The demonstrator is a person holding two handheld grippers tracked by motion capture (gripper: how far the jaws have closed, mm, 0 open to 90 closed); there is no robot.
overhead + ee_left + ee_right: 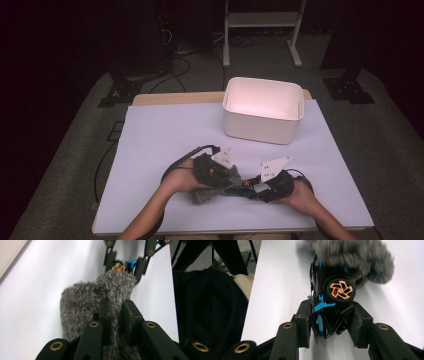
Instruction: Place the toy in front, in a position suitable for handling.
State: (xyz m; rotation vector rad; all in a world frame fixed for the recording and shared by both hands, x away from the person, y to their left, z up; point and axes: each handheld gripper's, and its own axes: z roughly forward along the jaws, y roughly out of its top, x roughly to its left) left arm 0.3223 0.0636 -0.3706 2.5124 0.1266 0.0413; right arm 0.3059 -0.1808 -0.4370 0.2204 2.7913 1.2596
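A: Left gripper (116, 308) is clamped tight on the fuzzy grey cloth (85, 302), low over the desk (165, 135).

B: And the right gripper (330, 322) has its jaws closed on the tail of the toy car (329, 297), which is tipped on its side, a copper wheel (340, 289) facing up.

A: The cloth lies over the car's far end, right between both grippers.

B: The white bin (262, 110) sits behind, well apart.

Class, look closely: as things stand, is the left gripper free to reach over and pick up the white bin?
Probably not. The left gripper is shut on the fuzzy grey cloth, pulled over the toy car that the right gripper clamps. The white bin stands apart with open table before it; the cloth must go first.
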